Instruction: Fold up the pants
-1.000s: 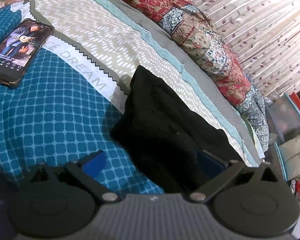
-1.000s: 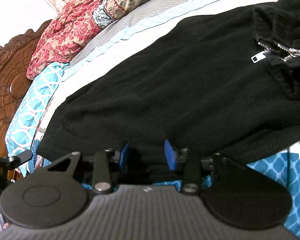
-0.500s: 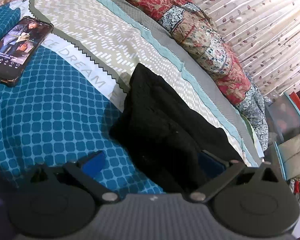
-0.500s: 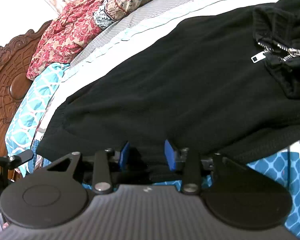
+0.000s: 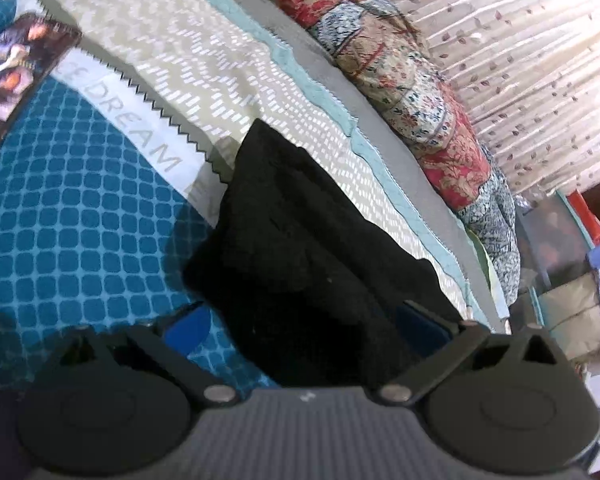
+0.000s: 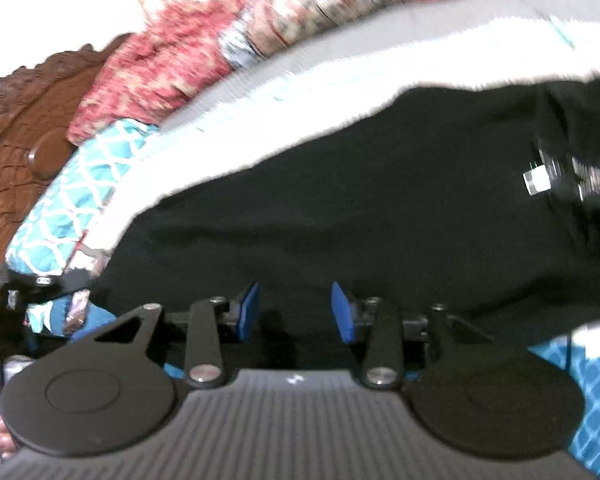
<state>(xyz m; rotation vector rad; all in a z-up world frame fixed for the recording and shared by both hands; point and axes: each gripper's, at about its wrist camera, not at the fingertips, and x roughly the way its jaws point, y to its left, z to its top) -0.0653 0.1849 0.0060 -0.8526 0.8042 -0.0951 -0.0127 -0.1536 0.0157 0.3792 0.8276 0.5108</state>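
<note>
The black pants (image 5: 300, 232) lie bunched on the patterned bedsheet (image 5: 80, 220). My left gripper (image 5: 304, 322) stands open low over them: one blue pad is above the bare sheet and the other rests at the pile's right side. The right wrist view is blurred. There the pants (image 6: 340, 200) spread wide, with a metal zipper (image 6: 536, 182) at the right. My right gripper (image 6: 296, 312) sits at their near edge, partly closed. Black cloth fills the gap between its blue pads, so it looks shut on that edge.
A phone (image 5: 16, 72) with a lit screen lies on the sheet at far left. A rolled floral quilt (image 5: 400, 68) runs along the bed's far side before a leaf-print curtain (image 5: 520, 60). Bins (image 5: 556, 248) stand beyond the bed's end. A carved wooden headboard (image 6: 16, 140) is at left.
The right gripper has risen and rolled, its view now blurred, and the zipper sits lower in it. The left view has shifted slightly, sliding the phone toward the left edge.
</note>
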